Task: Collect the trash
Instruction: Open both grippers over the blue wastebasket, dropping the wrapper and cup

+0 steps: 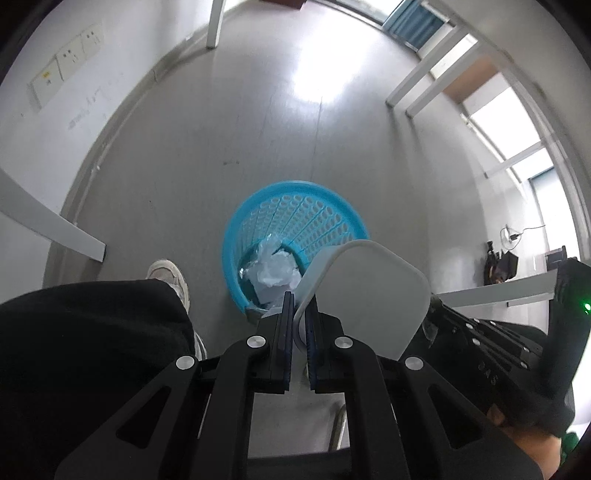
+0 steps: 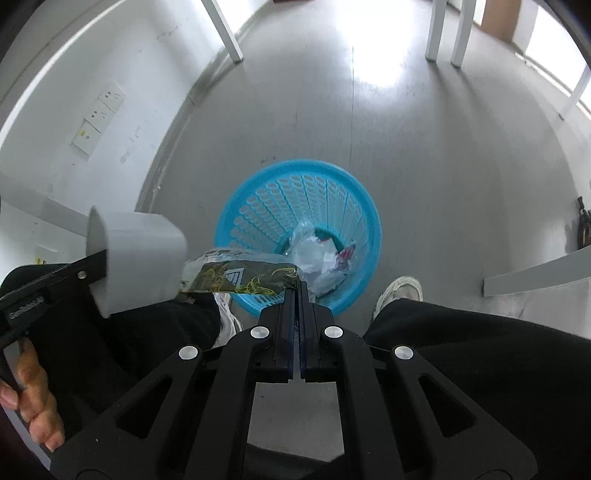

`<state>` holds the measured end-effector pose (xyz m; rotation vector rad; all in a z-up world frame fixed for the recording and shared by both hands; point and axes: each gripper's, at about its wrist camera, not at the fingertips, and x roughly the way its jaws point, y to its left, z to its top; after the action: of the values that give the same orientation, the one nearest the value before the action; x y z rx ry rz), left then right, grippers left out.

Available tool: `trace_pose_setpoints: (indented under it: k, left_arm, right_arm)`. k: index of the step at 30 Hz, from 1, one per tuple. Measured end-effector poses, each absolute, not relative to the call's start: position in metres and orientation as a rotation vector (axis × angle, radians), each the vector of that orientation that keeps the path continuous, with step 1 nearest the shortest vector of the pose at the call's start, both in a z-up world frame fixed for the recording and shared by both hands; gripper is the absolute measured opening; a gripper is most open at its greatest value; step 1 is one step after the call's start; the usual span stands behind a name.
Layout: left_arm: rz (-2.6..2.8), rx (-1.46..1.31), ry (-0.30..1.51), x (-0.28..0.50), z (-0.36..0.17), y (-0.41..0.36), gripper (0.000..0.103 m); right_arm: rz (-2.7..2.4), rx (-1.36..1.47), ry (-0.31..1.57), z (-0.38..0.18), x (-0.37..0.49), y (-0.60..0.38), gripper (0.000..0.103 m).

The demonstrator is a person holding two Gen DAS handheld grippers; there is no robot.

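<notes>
A: Where's the bin?

B: Blue mesh basket (image 1: 295, 236) on the grey floor (image 1: 229, 122), right in front of the person's feet. Crumpled clear plastic and white paper (image 1: 275, 271) already lie at the bottom.

A: Left gripper?

B: Left gripper (image 1: 300, 314) points steeply down over the near rim of the basket. Jaws are pinched on the edge of a white container (image 1: 373, 295), a rounded, boxy plastic piece. It tilts up to the right of the fingers, overlapping the basket's near right rim in the left wrist view.

A: Actually clamped, or just touching?

B: Clamped. The thin white wall sits between the pads, no slack visible.

A: Right one?

B: Right gripper (image 2: 298, 295) is fully closed too, nipping the corner of a dark wrapper (image 2: 243, 278) with yellow print, inside a clear film. The wrapper trails left from the fingertips, over the near left rim of the basket (image 2: 299, 221).

A: So both are by the bin?

B: Yes. In the right wrist view the white container (image 2: 144, 258) sits just left of the wrapper, nearly touching it. Can't tell whether they touch.

A: Anything else nearby?

B: Person's black trousers (image 1: 92, 350) and light sneakers (image 2: 400, 295) either side of the basket. White table legs (image 2: 445, 33) far off, wall sockets (image 1: 66, 62) on the left wall.
</notes>
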<state>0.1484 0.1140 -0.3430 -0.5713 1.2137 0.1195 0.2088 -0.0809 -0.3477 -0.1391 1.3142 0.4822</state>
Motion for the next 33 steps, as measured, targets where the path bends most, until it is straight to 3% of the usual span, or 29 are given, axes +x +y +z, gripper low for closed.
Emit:
trace_pose_setpoints:
  k: [16,24,33]
  left_arm:
    - [0.226,-0.606,1.449,0.215,-0.432,0.124,0.005]
    - [0.240,-0.581,1.527,0.230,-0.462,0.119,0.005]
    - [0.230,-0.580,1.517,0.232,-0.460,0.118,0.005]
  right_arm:
    - [0.380,-0.217,1.534,-0.454,0.265,-0.056,0.001]
    - [0.361,-0.231,1.582,-0.481,0.270,-0.051,0.001]
    - [0.331,-0.226,1.552,-0.483,0.280,-0.052,0.001]
